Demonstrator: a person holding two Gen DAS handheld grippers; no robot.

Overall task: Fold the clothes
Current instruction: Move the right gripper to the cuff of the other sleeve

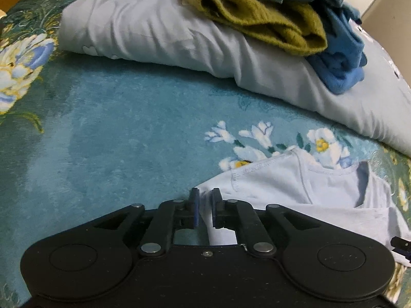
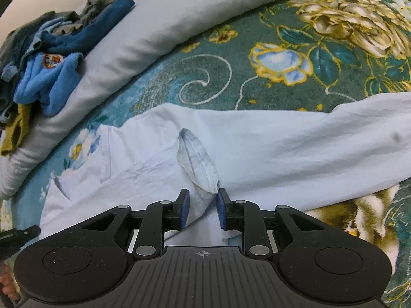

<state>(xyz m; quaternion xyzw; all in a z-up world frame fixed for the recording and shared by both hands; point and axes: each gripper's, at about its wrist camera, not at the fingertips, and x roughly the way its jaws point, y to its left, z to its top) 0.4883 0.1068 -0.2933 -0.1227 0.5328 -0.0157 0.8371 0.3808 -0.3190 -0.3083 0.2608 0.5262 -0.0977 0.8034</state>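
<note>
Pale blue cotton T-shirt [image 2: 257, 148]: lies flat on bed, spread approx. 3 to 9 o'clock across right wrist view; neckline toward 9 o'clock, one sleeve opening [image 2: 196, 159] puckered up at centre. In left wrist view the same shirt [image 1: 295, 187] sits at 4 o'clock, collar visible.

Left gripper [image 1: 204, 209]: black, blue pads, fingers a narrow gap apart w/ shirt's edge fabric running between them; cannot tell if pads actually pinch it.

Right gripper [image 2: 203, 211]: fingers apart, a fold of shirt fabric rising between them just below the sleeve opening; pads not closed on it.

Teal floral plush bedspread [image 1: 115, 128]: under everything; white/blue flowers near shirt collar, gold roses at 1 o'clock in right wrist view.

Light grey pillow [image 1: 143, 23]: at 12 o'clock in left wrist view, well apart from shirt.

Pile of unfolded clothes, on the pillow:
- olive-green fleece garment [image 1: 259, 18]
- bright blue fleece garment [image 1: 341, 61], touching the olive one, w/ a round badge in right wrist view
- dark blue and grey items [image 2: 77, 25] behind.
</note>
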